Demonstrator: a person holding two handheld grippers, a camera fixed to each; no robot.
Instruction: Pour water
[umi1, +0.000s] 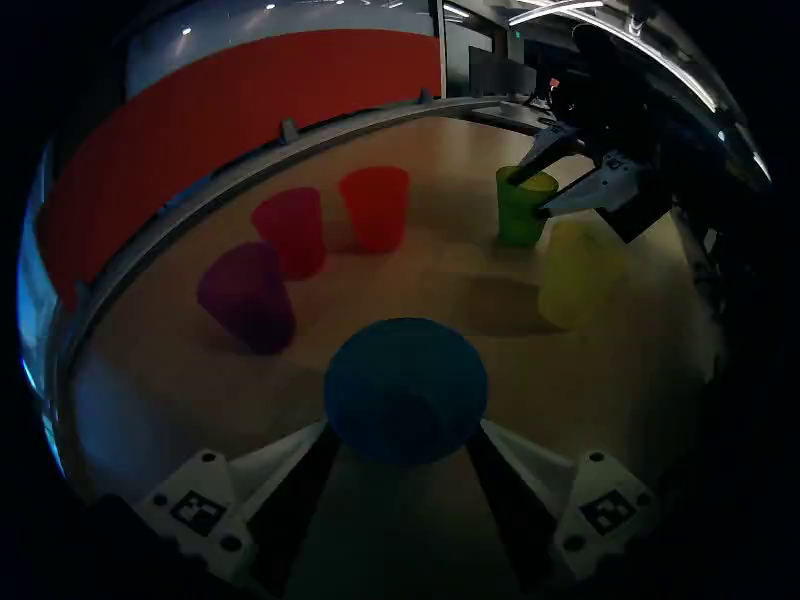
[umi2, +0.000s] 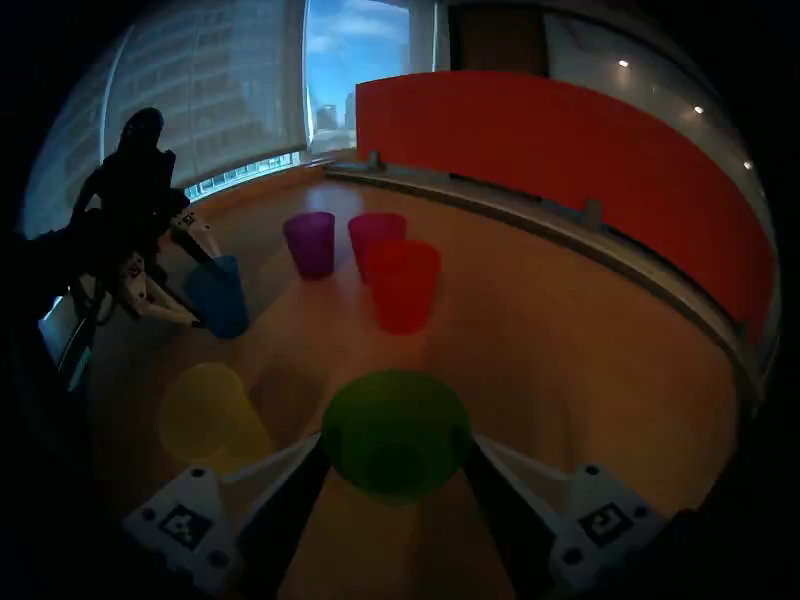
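Surveyed: a wooden table (umi2: 560, 330) backed by a red partition panel (umi2: 560, 150), with a metal rail (umi2: 520, 205) along its foot. Noted at the far end a window (umi2: 350, 75) flanked by blinds (umi2: 220, 90).

Counted six translucent plastic cups standing on or just above the wood.

- Found the blue cup (umi1: 405, 390) hard up to the lens in the left gripper view. Clamped by the left gripper (umi1: 405, 428), with both fingers (umi1: 270, 470) closed to the cup's width and pressing its sides. Placed toward the window end of the table, going by the right gripper view.
- Found the green cup (umi2: 395, 430) pinched the same way by the right gripper (umi2: 395, 445), one finger on each side of the wall near the rim.
- Located the yellow cup (umi2: 205, 415) just beside the green one, ungripped.
- Logged the red cup (umi2: 405, 285), magenta cup (umi2: 375, 235) and purple cup (umi2: 310, 243) grouped mid-table nearer the panel. Red and magenta overlapping in view, purple slightly apart.

Unable to confirm water in any cup, owing to dim light and tinted walls. Unable to tell whether either gripped cup rests on the wood or hangs just clear. Yellow cup faint, with outline hard to make out. Rear of each gripper's own fingers cut off at the lower edge. Person (umi2: 135, 180) holding the left gripper reduced to a dark silhouette against the blinds.
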